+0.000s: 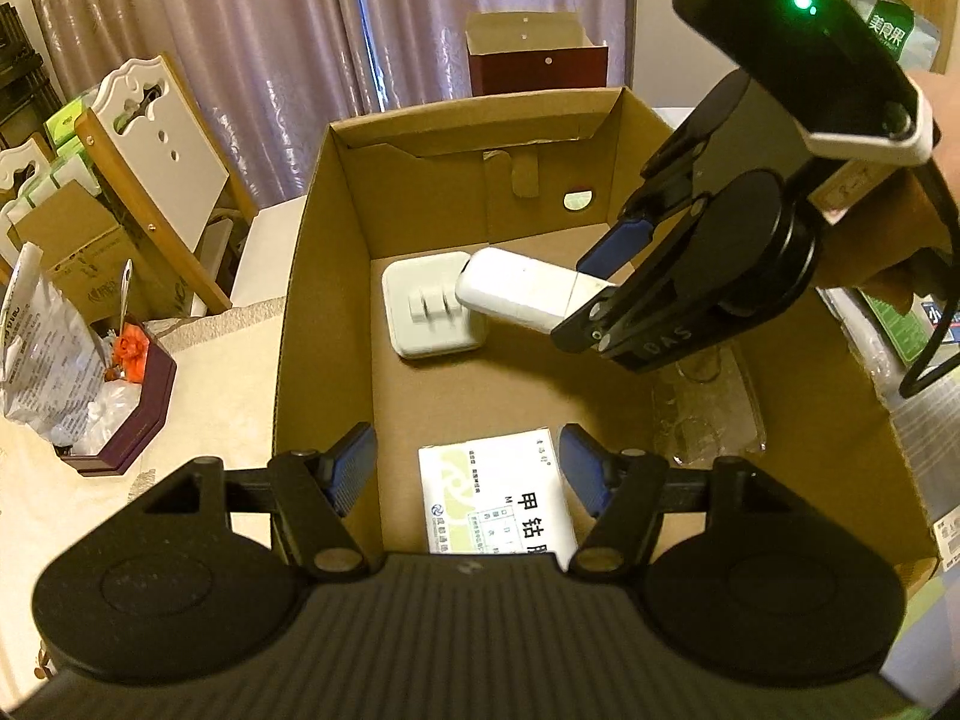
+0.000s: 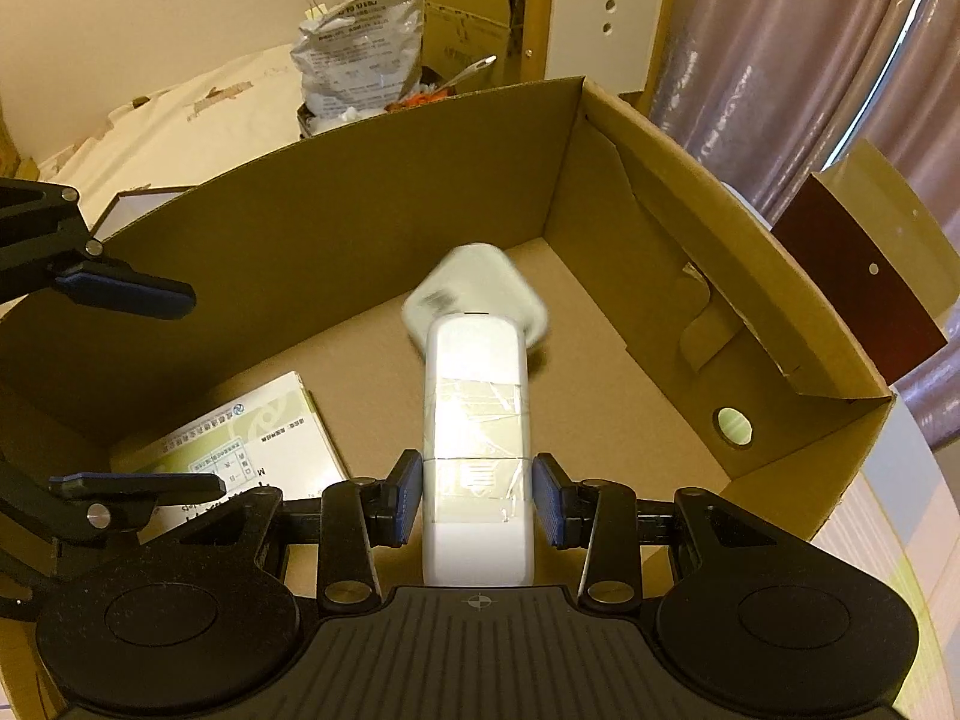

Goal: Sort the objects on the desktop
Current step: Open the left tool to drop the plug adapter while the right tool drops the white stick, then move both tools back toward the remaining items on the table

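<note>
My right hand-held gripper [image 2: 477, 498] clamps a long white plastic remote-shaped device [image 2: 477, 420] wrapped with clear tape, its blue pads pressing both sides near the rear end. I hold it inside the open brown cardboard box [image 2: 372, 210], tilted down so its far tip hangs just over the square white plug adapter [image 1: 429, 306] lying on the box floor; I cannot tell whether the two touch. From my left wrist view, the same device [image 1: 522, 291] juts out of the right hand-held gripper [image 1: 600, 294] toward that adapter.

My left hand-held gripper [image 1: 468, 477] is released, its blue-padded fingers [image 1: 351, 465] spread wide and holding nothing, hovering at the near wall of the box above a white and green printed medicine carton [image 1: 492, 492] that lies flat on the box floor. A crumpled clear plastic wrapper [image 1: 711, 414] sits at the box's right side. On the desk left of the box stands a dark maroon container [image 1: 129, 414] holding a silvery bag.
</note>
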The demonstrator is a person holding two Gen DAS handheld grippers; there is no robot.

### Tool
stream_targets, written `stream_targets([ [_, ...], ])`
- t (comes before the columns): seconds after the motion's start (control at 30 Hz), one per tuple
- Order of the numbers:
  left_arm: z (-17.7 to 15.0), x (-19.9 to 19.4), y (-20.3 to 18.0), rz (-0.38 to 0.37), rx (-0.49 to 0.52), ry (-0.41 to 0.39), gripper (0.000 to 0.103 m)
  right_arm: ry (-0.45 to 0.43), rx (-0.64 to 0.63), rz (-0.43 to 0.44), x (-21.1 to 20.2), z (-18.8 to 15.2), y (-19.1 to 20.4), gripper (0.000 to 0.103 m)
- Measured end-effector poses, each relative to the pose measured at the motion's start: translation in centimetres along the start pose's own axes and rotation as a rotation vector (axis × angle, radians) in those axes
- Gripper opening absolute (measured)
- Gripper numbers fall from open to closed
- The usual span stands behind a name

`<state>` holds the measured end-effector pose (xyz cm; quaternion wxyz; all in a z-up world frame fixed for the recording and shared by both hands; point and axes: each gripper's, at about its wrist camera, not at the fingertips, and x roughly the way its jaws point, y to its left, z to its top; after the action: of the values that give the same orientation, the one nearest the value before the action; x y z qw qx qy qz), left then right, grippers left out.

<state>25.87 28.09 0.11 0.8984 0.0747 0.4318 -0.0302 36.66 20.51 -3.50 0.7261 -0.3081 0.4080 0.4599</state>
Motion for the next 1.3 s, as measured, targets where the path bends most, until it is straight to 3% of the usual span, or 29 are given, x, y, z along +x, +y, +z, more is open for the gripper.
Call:
stream_targets([
  [0.7, 0.2, -0.6, -0.1, 0.001, -0.02, -0.009, 0.063, -0.045, -0.015, -0.004, -0.7, 0.5, 0.5, 0.038],
  [1.3, 0.7, -3.6, -3.2, -0.008, 0.013, -0.048, 0.068, -0.168, 0.024, -0.053, -8.8, -3.4, 1.0, 0.039],
])
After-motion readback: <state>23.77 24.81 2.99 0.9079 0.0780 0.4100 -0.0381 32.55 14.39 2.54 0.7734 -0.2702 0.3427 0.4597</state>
